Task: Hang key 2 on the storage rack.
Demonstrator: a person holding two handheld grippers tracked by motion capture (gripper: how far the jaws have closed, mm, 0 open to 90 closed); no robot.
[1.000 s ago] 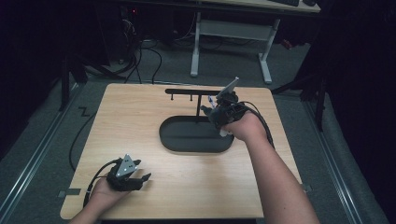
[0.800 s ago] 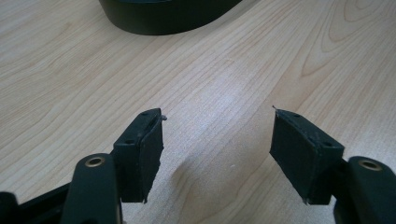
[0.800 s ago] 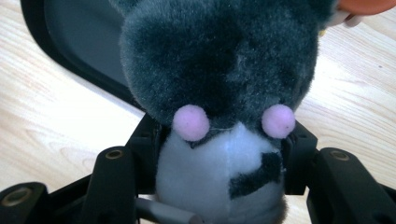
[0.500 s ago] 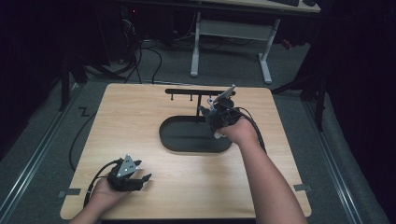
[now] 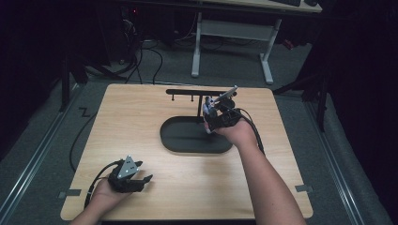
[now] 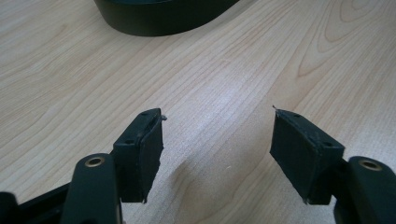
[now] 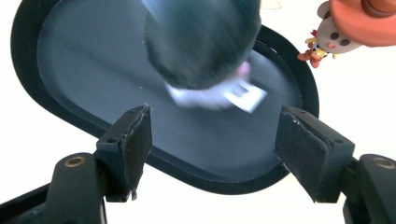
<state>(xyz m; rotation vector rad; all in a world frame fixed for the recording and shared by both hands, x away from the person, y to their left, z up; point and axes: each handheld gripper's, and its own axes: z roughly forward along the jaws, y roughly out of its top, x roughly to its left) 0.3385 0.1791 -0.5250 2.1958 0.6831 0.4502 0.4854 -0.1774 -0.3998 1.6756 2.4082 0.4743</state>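
Right gripper [image 5: 212, 111] hovers over the far right end of the black oval tray [image 5: 176, 140], and its jaws have just been opening; in the right gripper view they stand wide apart with nothing pressed between the pads. Beyond them in that view there's a dark fuzzy thing with a white underside and a small white tag [image 7: 205, 51], caught blurred over the tray floor, so I honestly can't tell what it is or whether it's resting on the tray or in mid-air. Up in the corner of the same view is a little orange cartoon-ish figure [image 7: 343, 30], cut off by the edge, sitting off the tray just beside its rim. Behind the tray stands a thin black rack [image 5: 197, 93], a post with a crossbar and small pegs; the right gripper sits right in front of the post and hides part of it. Left gripper [image 5: 136, 180] is parked near the front left corner of the wooden table [image 5: 122, 122], well apart from the tray, jaws spread with only bare wood between them. Its own view catches just a curved slice of the tray's wall at the top. Table surface in the right gripper view is blown out white.
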